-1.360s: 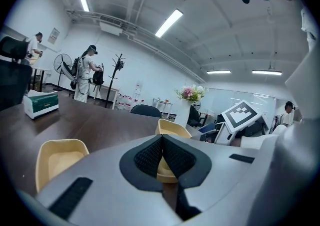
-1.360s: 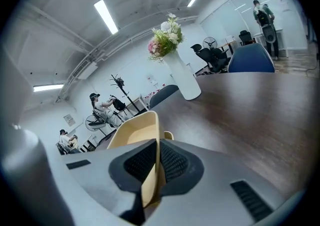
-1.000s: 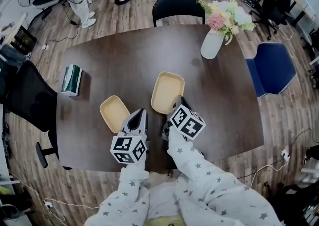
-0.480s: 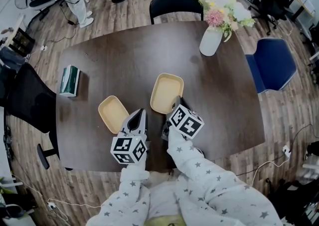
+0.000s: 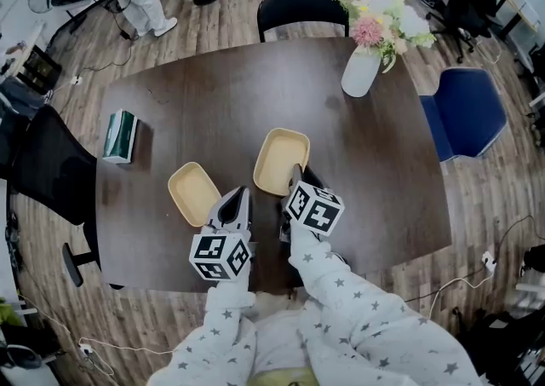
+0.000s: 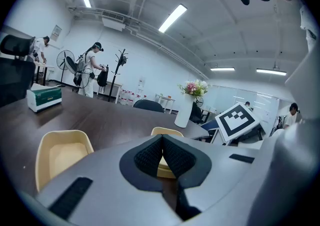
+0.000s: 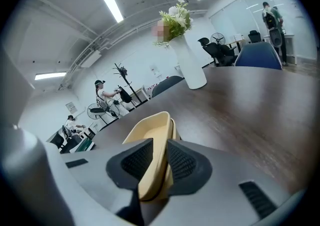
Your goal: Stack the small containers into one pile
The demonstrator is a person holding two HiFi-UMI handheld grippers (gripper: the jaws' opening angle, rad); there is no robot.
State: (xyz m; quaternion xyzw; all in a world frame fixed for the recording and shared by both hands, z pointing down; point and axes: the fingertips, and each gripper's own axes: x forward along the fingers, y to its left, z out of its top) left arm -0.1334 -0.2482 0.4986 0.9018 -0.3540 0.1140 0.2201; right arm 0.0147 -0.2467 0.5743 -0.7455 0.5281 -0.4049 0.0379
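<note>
Two shallow cream containers lie apart on the dark table (image 5: pixel 213 103). The left container (image 5: pixel 194 193) (image 6: pixel 62 155) sits just ahead and left of my left gripper (image 5: pixel 237 198) (image 6: pixel 161 142), which is shut with nothing in it. The right container (image 5: pixel 281 161) (image 7: pixel 150 135) (image 6: pixel 167 132) lies a little farther back. My right gripper (image 5: pixel 296 176) (image 7: pixel 160 157) is at its near edge, with the rim standing between the pads. Those jaws have just been opening and no longer clamp the rim.
A white vase of flowers (image 5: pixel 362 73) stands at the table's far right and a green tissue box (image 5: pixel 121 135) at its left edge. A black chair (image 5: pixel 302 9) is behind the table, a blue chair (image 5: pixel 464 116) to the right. People stand far off.
My right gripper has rolled slightly and shifted a little to the left by the container's near edge. The left gripper and the left container have stayed put.
</note>
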